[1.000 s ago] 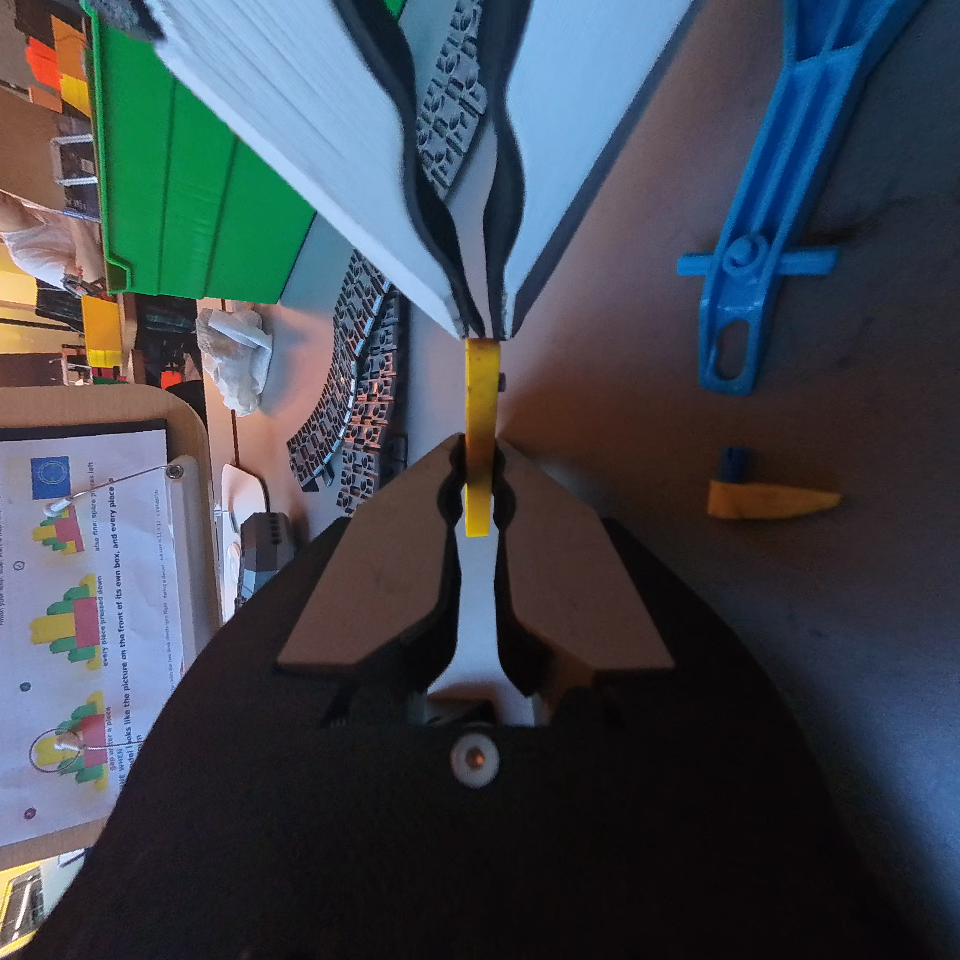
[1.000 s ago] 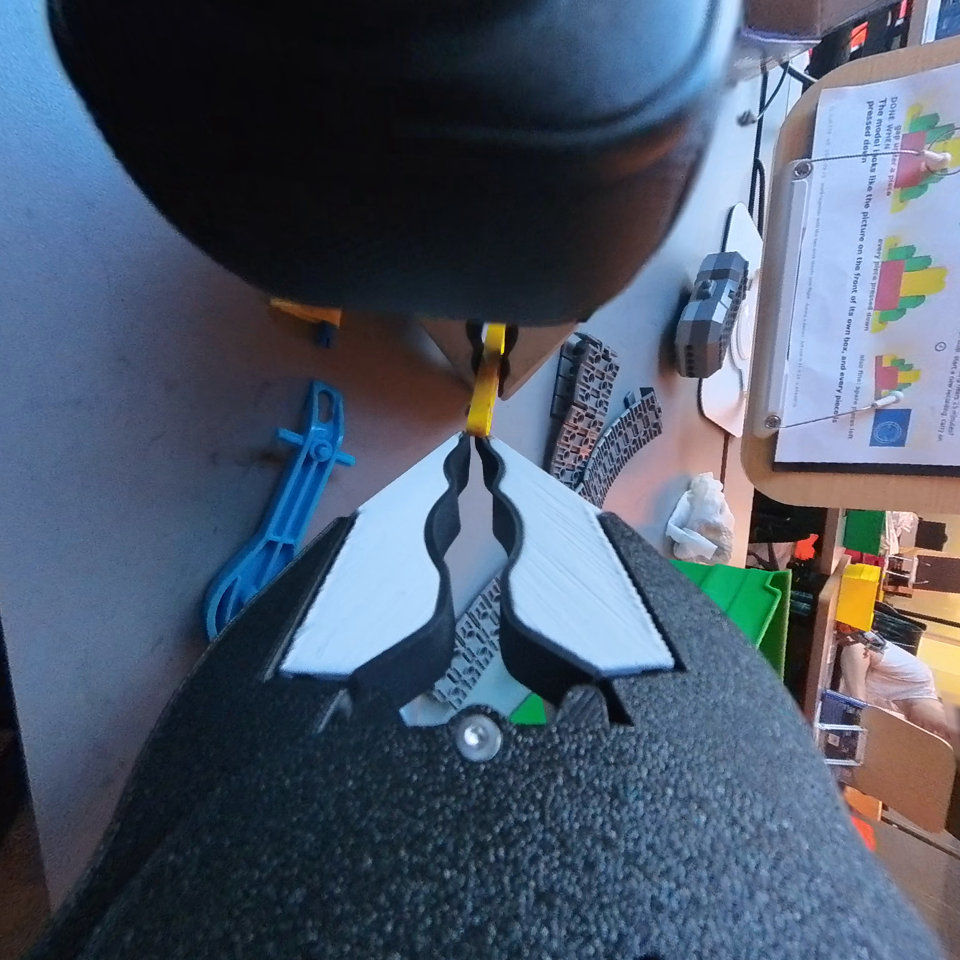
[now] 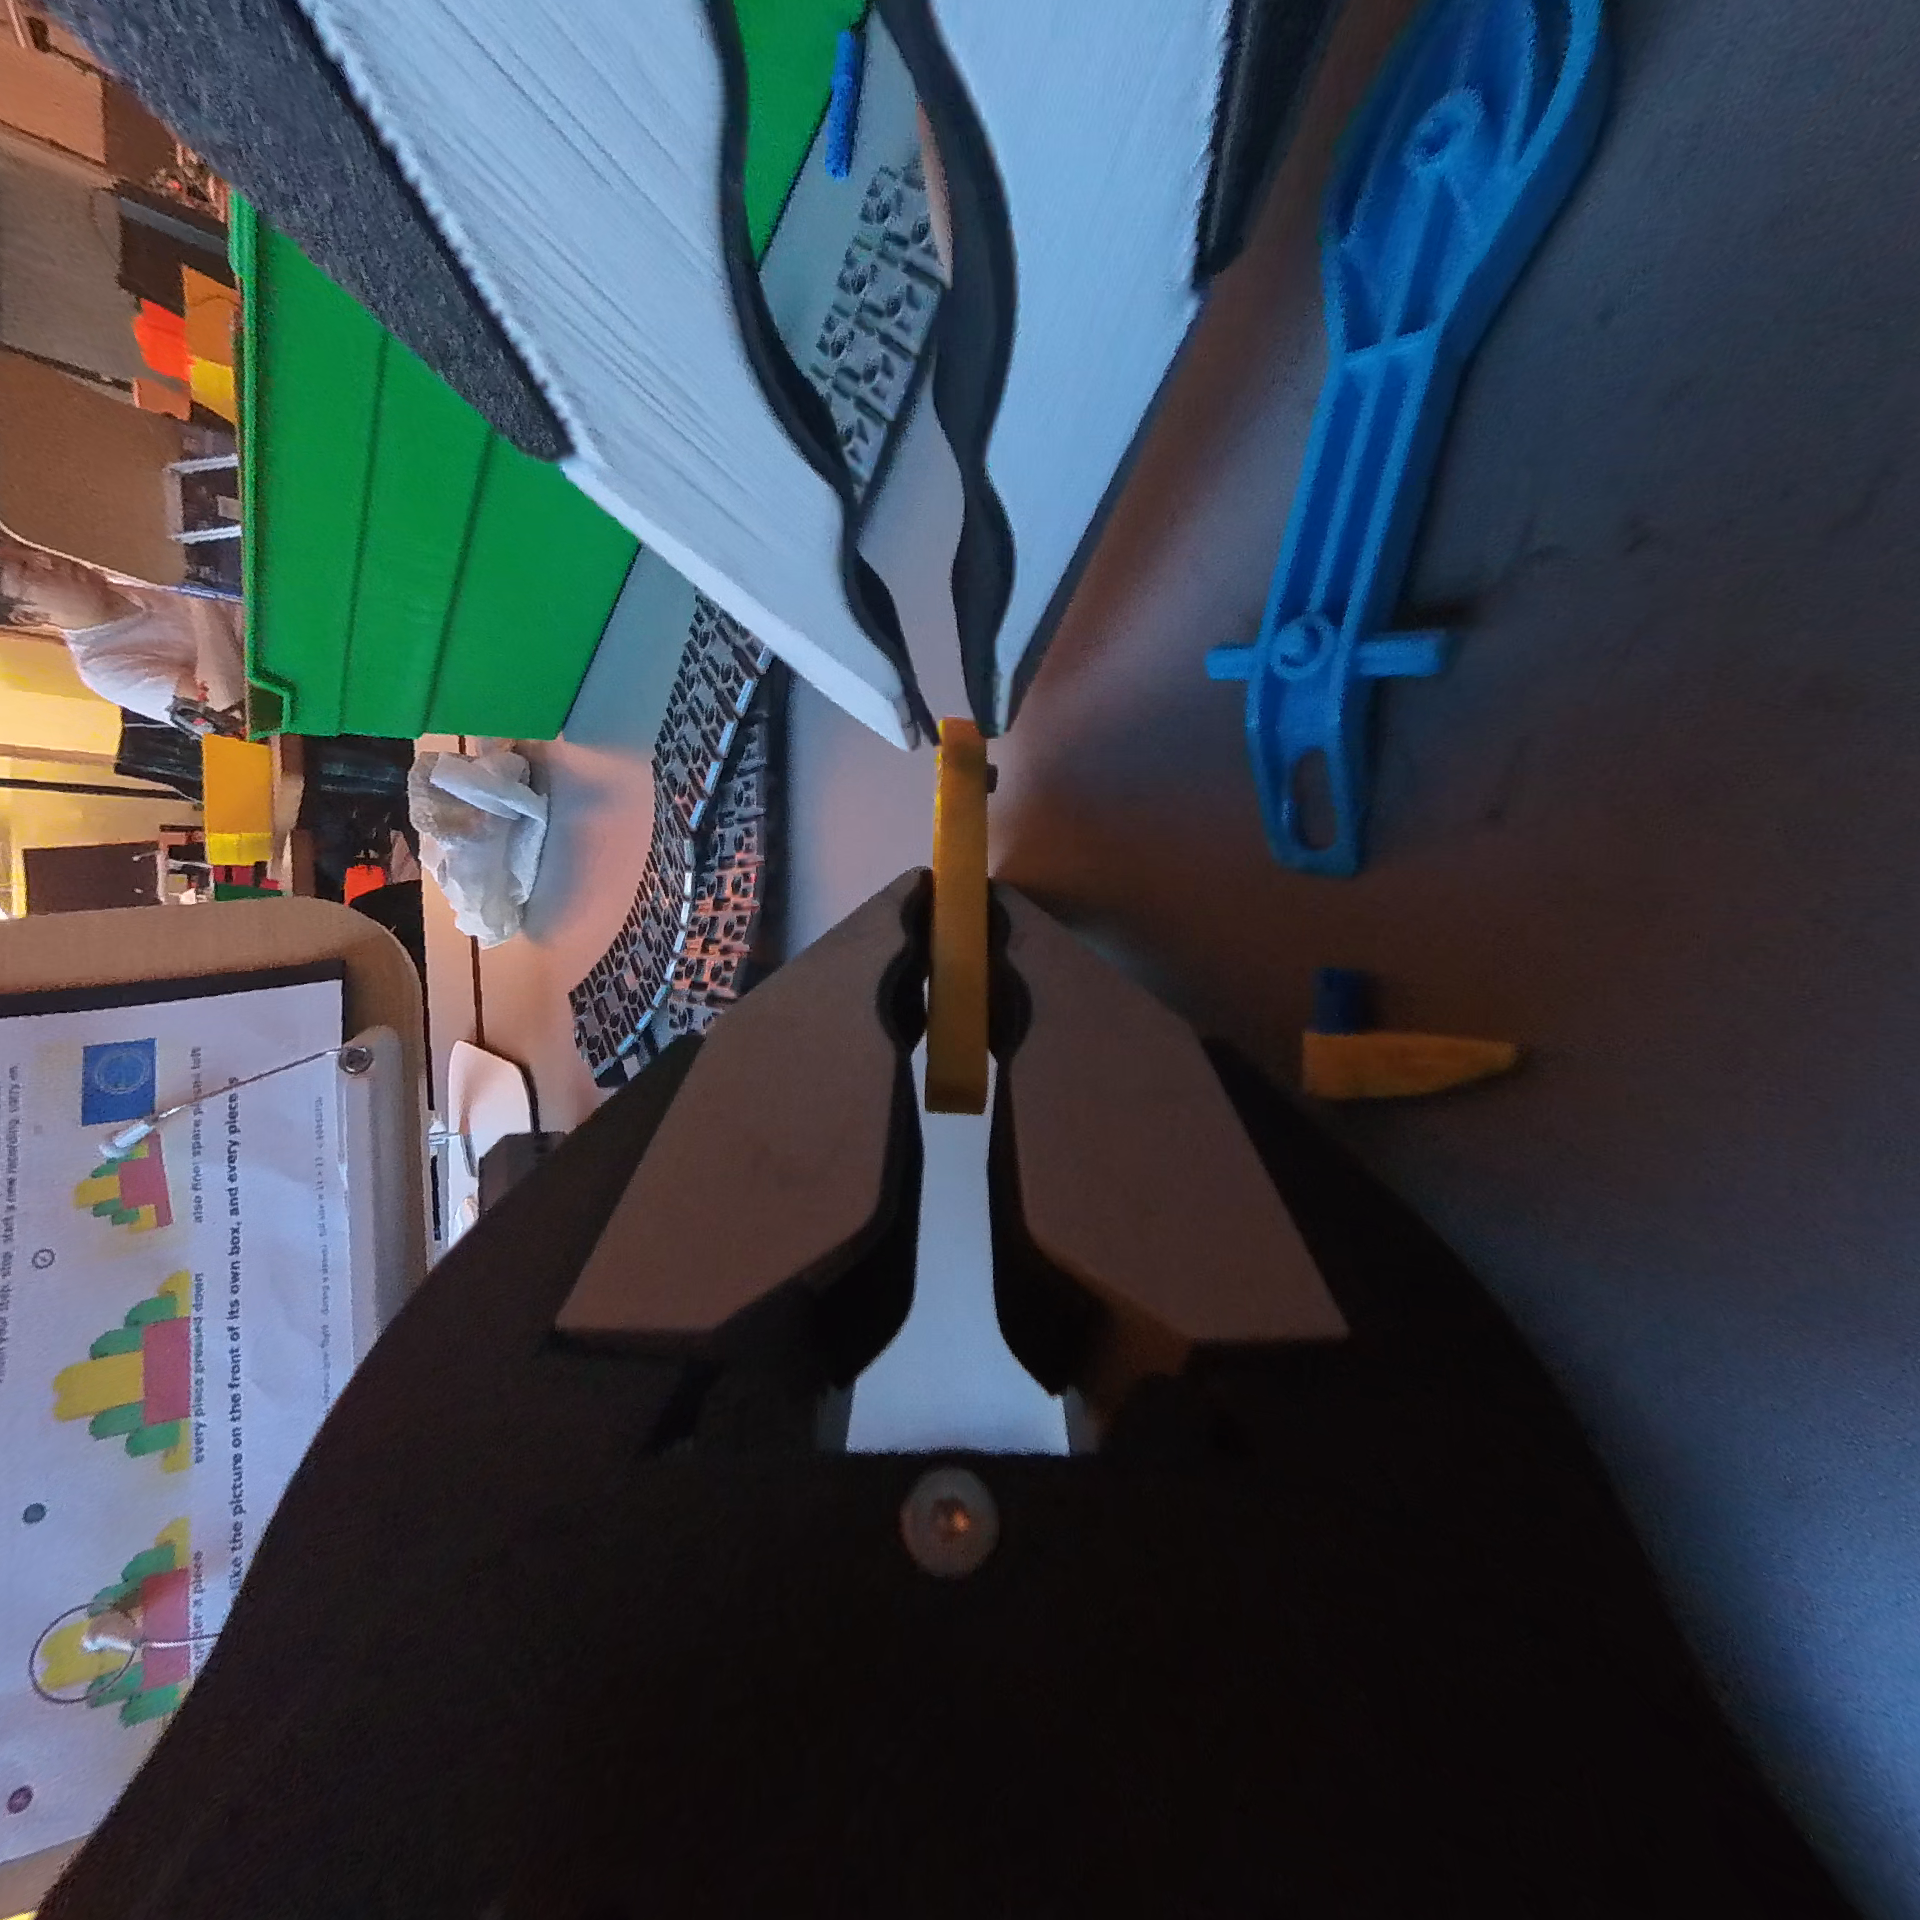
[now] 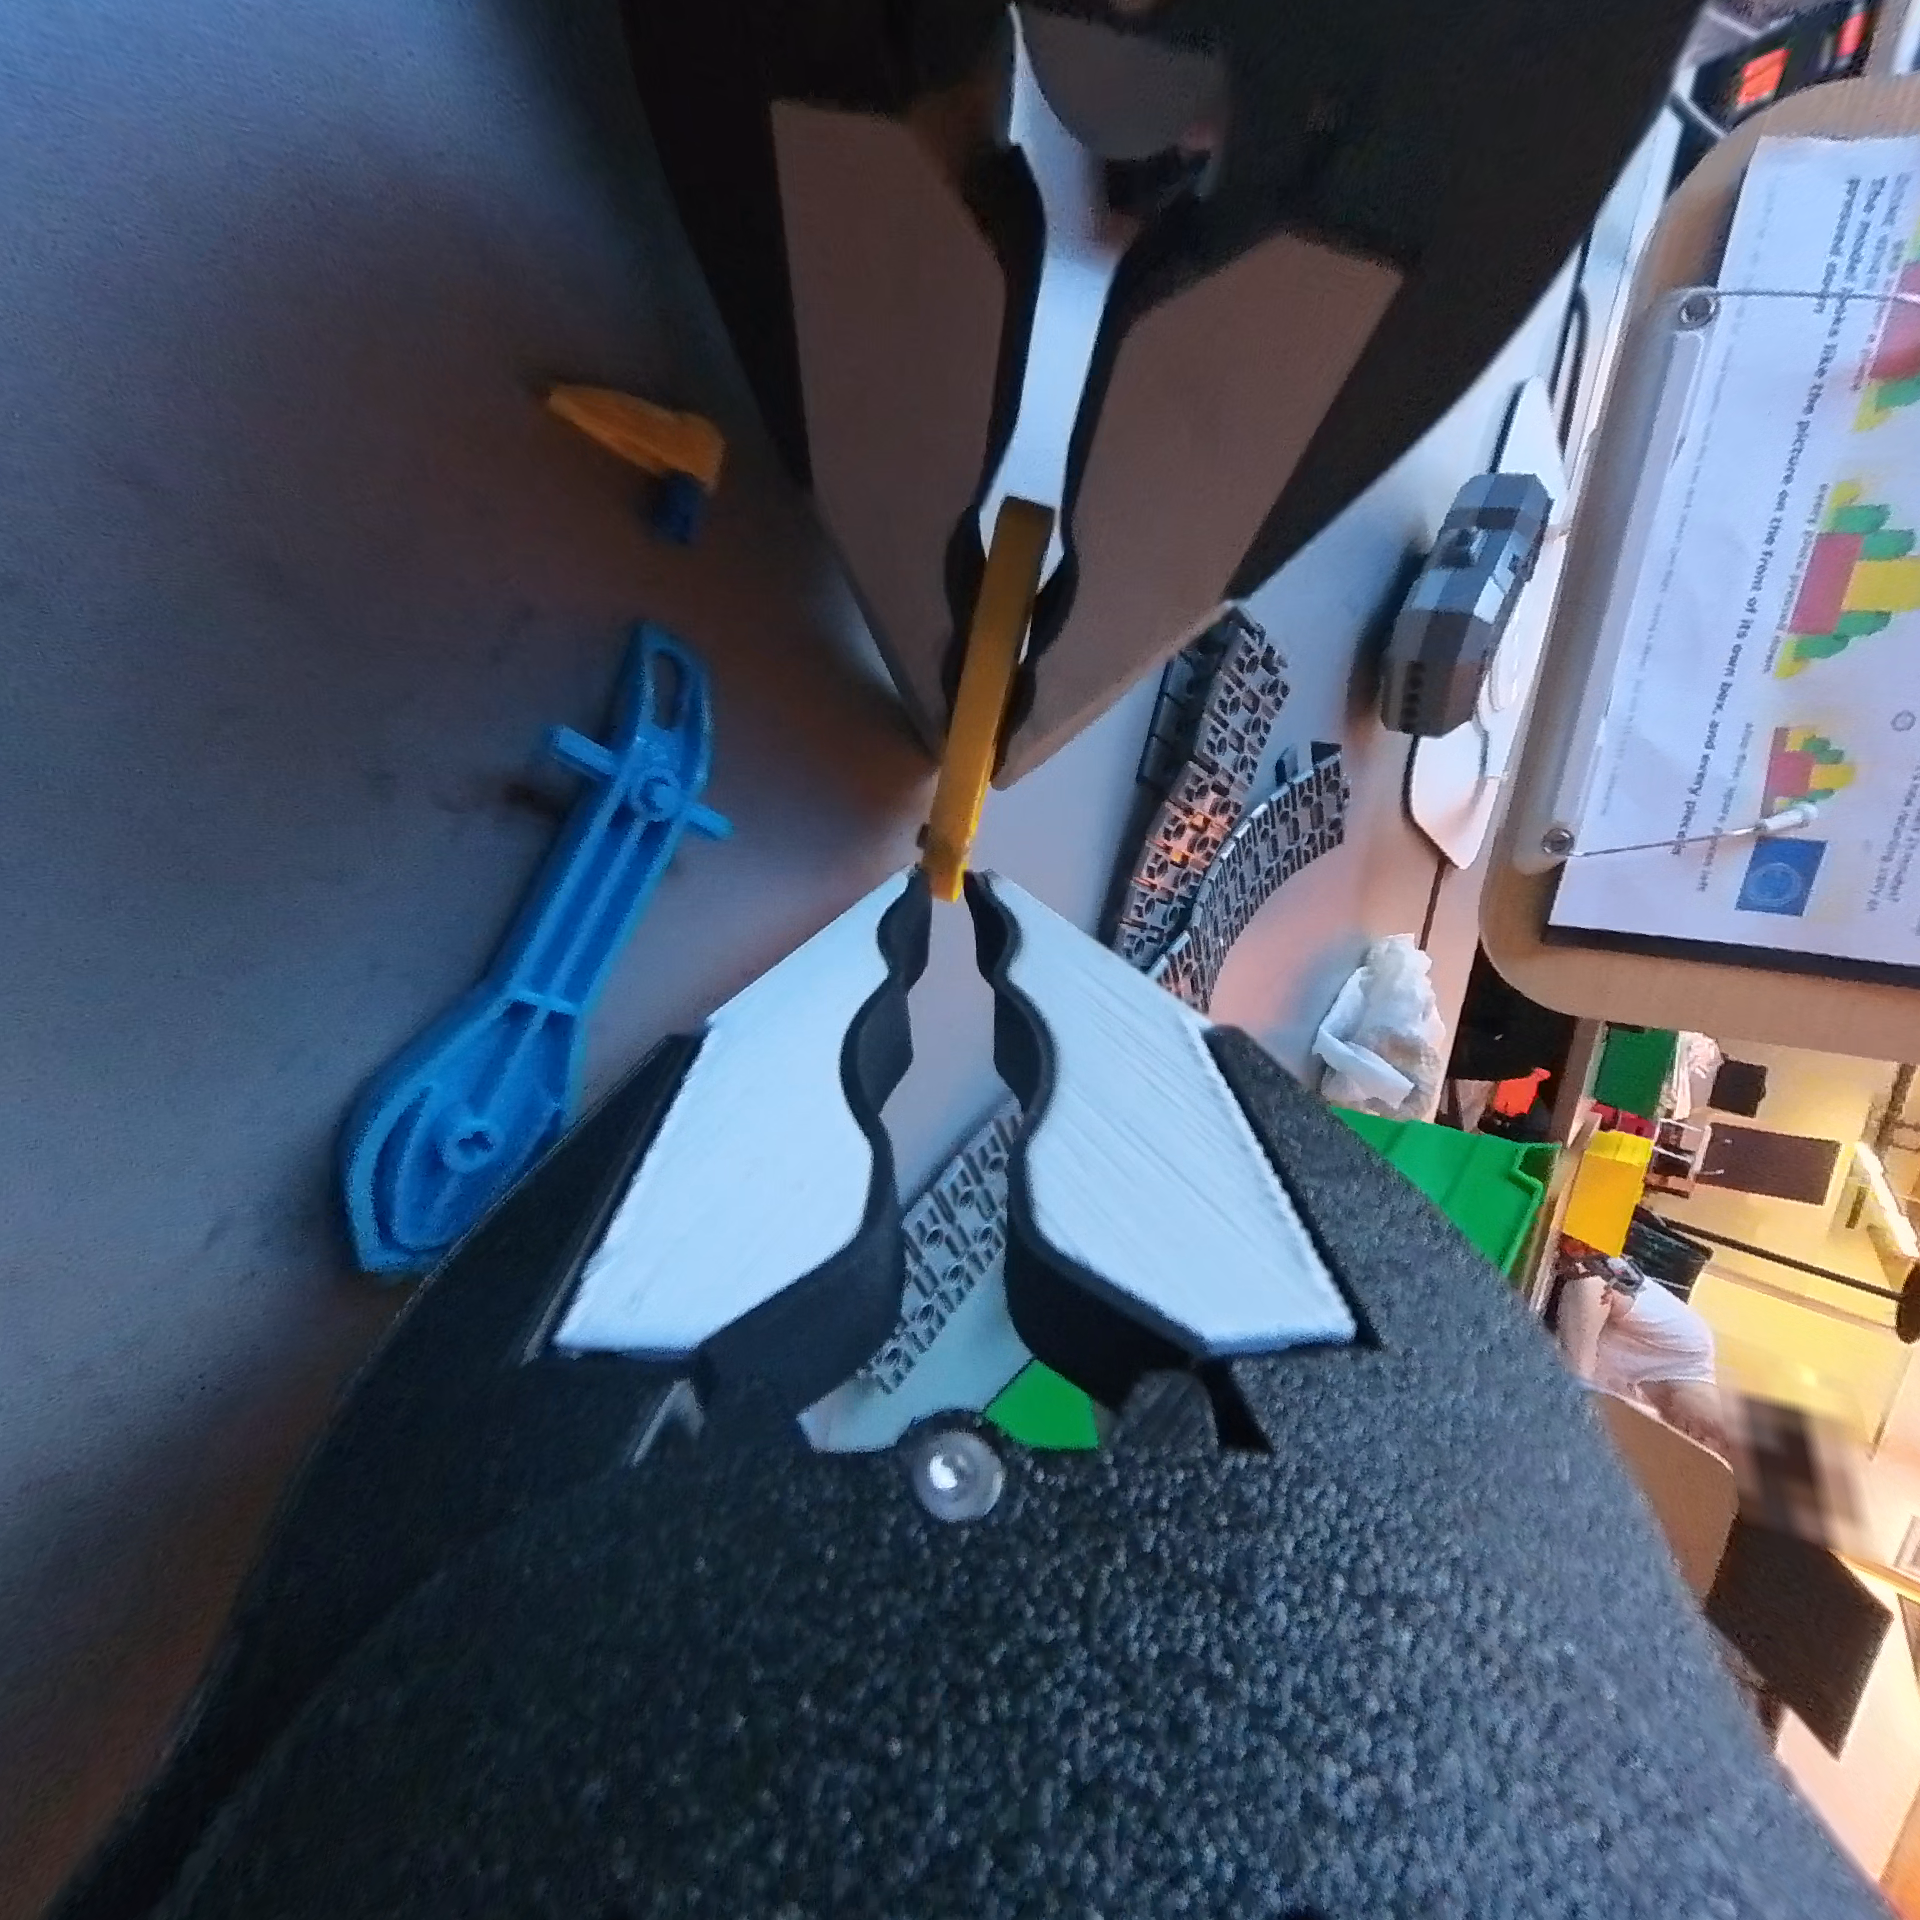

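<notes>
Grey tabletop, green bin, warm-lit room behind.

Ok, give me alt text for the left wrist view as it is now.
The left gripper is shut on a thin yellow piece, whose far end meets the white fingers of the right gripper. A blue plastic tool and small yellow wedge lie right.

Two grippers, one yellow strip, one blue tool, two track pieces.

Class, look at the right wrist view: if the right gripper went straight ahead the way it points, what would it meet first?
The yellow piece, whose near end sits at the tips of the right gripper. Directly behind it, the left gripper is clamped on the same piece, facing back. How firmly the right tips grip it is unclear.
</notes>
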Demonstrator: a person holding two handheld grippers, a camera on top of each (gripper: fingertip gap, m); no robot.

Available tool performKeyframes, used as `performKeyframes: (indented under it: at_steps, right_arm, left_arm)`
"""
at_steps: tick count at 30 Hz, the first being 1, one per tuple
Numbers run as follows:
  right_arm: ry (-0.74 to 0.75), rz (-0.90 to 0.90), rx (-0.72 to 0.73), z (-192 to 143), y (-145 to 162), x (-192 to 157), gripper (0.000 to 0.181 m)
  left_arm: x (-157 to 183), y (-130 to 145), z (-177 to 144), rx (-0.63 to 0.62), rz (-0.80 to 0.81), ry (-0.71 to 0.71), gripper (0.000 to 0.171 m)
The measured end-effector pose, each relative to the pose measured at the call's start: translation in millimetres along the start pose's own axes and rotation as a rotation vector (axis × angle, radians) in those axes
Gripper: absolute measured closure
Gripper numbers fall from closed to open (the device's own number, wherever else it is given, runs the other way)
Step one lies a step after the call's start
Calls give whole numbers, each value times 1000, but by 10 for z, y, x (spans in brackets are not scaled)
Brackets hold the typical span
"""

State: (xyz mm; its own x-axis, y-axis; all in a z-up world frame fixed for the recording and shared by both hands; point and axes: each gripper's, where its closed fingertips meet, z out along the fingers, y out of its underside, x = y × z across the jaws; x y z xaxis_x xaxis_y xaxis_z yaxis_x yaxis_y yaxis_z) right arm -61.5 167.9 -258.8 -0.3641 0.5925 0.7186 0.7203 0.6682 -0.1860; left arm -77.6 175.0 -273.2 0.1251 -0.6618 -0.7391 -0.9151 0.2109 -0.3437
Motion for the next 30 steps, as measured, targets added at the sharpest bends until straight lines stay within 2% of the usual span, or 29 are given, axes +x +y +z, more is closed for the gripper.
performKeyframes:
  at_steps: [7, 19, 23, 30]
  right_arm:
    - [-19, 15, -22, -6, 48, -10, 179]
    - [-80, 65, 23, 16, 1, -65, 177]
    - [-95, 29, 23, 53, -14, -101, 172]
    - [-94, 13, 23, 30, -8, -101, 178]
  left_arm:
    - [-6, -1, 6, -6, 5, -12, 166]
    - [17, -57, -29, 12, 52, -26, 166]
    - [56, -81, -22, 16, 86, -22, 166]
    - [47, -65, -13, 8, 64, -18, 166]
